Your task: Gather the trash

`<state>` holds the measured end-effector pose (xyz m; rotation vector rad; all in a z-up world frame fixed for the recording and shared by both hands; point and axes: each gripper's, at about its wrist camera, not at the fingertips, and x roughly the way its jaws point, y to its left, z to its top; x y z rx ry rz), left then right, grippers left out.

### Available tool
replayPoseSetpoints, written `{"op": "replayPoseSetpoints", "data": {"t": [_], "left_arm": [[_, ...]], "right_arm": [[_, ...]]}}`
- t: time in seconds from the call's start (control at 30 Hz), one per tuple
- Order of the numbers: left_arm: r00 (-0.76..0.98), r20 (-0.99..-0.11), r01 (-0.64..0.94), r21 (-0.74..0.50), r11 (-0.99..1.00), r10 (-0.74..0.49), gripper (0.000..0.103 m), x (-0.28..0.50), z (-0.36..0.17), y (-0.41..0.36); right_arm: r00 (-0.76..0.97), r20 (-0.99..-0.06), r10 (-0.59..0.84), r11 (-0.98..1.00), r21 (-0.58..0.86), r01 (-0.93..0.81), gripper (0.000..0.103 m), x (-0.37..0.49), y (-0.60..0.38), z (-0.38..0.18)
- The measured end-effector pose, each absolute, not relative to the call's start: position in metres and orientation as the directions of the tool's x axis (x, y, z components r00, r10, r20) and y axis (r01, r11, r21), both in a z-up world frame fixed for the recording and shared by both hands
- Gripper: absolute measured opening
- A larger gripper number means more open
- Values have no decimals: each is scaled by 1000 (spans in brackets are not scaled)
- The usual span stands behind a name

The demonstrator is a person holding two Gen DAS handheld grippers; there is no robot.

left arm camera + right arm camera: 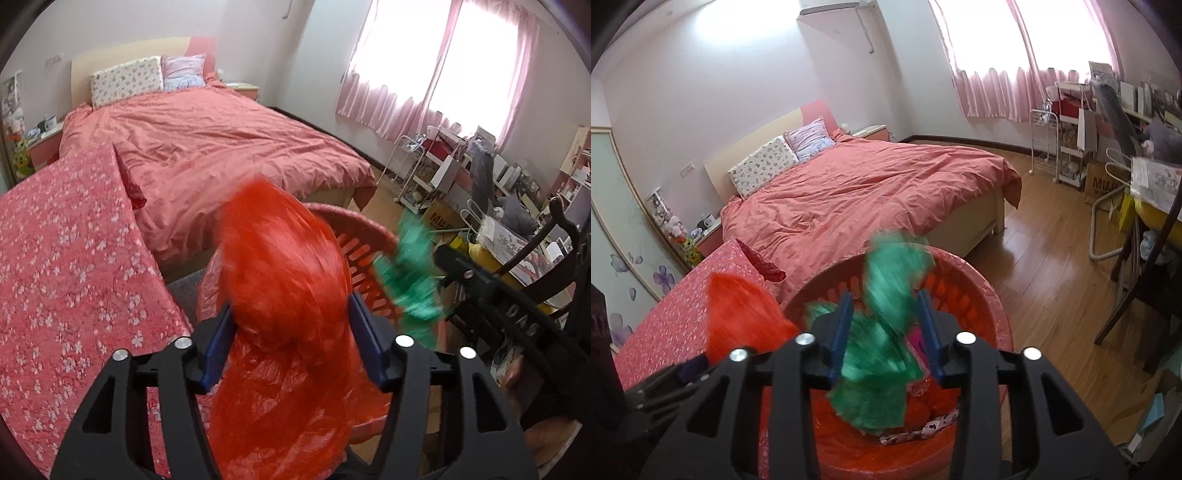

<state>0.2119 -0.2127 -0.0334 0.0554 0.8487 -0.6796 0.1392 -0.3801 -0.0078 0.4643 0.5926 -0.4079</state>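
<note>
A round red slotted basket (990, 295) with a red plastic liner stands on the floor below both grippers. A crumpled green plastic bag (871, 391), motion-blurred, hangs loose between the blue fingers of my right gripper (884, 295), over the basket's mouth; the jaws stand apart with a gap beside the bag. An orange-red plastic bag (280, 258), also blurred, fills the space between the fingers of my left gripper (290, 304) at the basket's left rim (354, 236). The pads do not visibly squeeze it. The green bag (406, 280) shows to the right of it.
A bed with a salmon cover (221, 147) lies behind the basket. A surface under a red floral cloth (66, 258) is at the left. Wooden floor (1052, 277), a dark chair (1137, 295) and cluttered shelves (480, 177) are at the right. Wrappers lie in the basket.
</note>
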Motion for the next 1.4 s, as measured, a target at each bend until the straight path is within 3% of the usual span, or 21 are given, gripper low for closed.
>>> {"op": "replayPoseSetpoints", "data": {"t": [0.4, 0.53, 0.57, 0.67, 0.97, 1.4], "left_arm": [[527, -696, 521, -189, 832, -488, 71, 201, -20, -171], [622, -643, 467, -152, 871, -446, 89, 179, -1, -128], [652, -627, 445, -140, 885, -427, 91, 170, 3, -116], [711, -598, 378, -119, 918, -370, 99, 150, 12, -87], [794, -578, 173, -82, 982, -188, 101, 96, 19, -27], [874, -483, 45, -7, 999, -43, 101, 17, 17, 0]], "right_arm": [[769, -587, -254, 828, 279, 487, 59, 119, -359, 6], [795, -547, -263, 848, 261, 461, 79, 97, -338, 26], [802, -533, -269, 854, 252, 454, 87, 90, -329, 31], [808, -498, -314, 866, 199, 460, 99, 69, -303, 44], [746, -412, -524, 820, -6, 572, 99, 1, -233, 53], [773, -446, -452, 863, 1, 505, 99, -53, -173, 43]]}}
